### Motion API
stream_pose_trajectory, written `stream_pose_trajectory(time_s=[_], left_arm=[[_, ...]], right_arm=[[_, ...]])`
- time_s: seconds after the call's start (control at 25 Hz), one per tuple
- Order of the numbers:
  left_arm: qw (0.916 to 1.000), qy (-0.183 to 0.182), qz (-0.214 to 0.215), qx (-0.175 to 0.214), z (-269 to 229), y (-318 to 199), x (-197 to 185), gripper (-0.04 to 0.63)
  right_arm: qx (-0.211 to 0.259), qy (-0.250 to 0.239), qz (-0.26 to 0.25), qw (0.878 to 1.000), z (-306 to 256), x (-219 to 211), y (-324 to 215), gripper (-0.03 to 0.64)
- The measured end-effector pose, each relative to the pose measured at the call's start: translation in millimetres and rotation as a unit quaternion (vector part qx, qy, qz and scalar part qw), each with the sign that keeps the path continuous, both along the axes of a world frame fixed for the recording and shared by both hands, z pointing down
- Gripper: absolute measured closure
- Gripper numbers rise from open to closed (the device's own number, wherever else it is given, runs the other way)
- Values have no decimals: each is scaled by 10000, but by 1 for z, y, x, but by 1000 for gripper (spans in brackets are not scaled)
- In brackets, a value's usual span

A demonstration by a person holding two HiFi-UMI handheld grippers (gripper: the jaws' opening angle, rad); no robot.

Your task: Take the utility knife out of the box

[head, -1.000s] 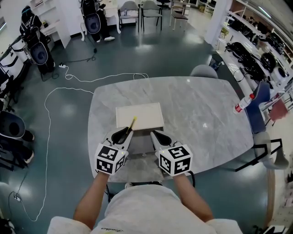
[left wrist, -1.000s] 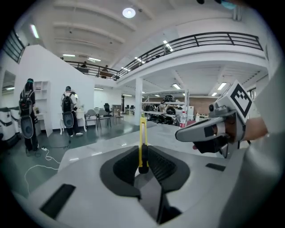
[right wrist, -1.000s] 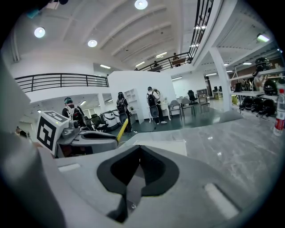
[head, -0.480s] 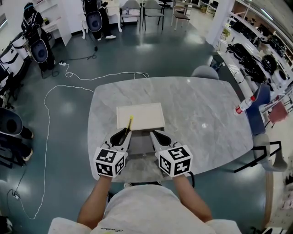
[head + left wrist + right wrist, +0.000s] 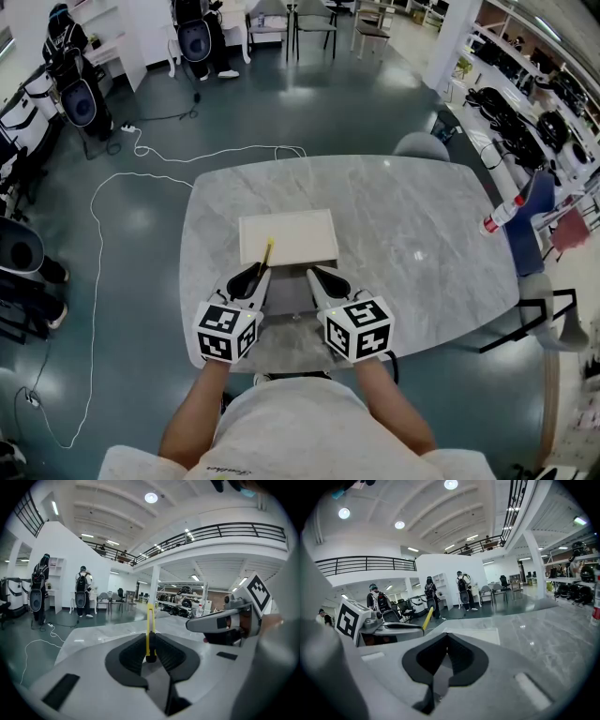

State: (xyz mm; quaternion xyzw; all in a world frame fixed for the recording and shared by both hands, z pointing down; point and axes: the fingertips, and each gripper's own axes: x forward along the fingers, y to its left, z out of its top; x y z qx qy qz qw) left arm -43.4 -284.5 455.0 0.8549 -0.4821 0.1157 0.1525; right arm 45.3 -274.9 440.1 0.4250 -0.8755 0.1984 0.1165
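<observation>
A slim yellow utility knife (image 5: 267, 253) sticks forward out of my left gripper (image 5: 256, 275), over the near left edge of the flat white box (image 5: 291, 234). In the left gripper view the dark pads are shut on the knife's (image 5: 150, 623) black rear end, and the knife stands up between them at my left gripper (image 5: 150, 654). My right gripper (image 5: 319, 277) hovers beside it on the right, just short of the box. Its jaws meet with nothing between them in the right gripper view (image 5: 447, 641), where the knife (image 5: 427, 618) and box (image 5: 474, 635) show beyond.
The box lies on a grey marble table (image 5: 412, 216). A red-capped bottle (image 5: 498, 217) stands at the table's right edge. A grey chair (image 5: 417, 146) is at the far side, and a white cable (image 5: 103, 202) runs over the floor on the left.
The knife's tip has leaned slightly to the left in my left gripper. Both grippers stay where they were, and the box has not moved.
</observation>
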Motion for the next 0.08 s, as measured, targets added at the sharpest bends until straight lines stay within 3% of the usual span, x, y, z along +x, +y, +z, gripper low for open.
stream_pose_trajectory(time_s=[0.08], left_arm=[[10000,-10,8,-9,1,0,1,534]], right_arm=[[-2,3,-5,10000,0,0,-1,612]])
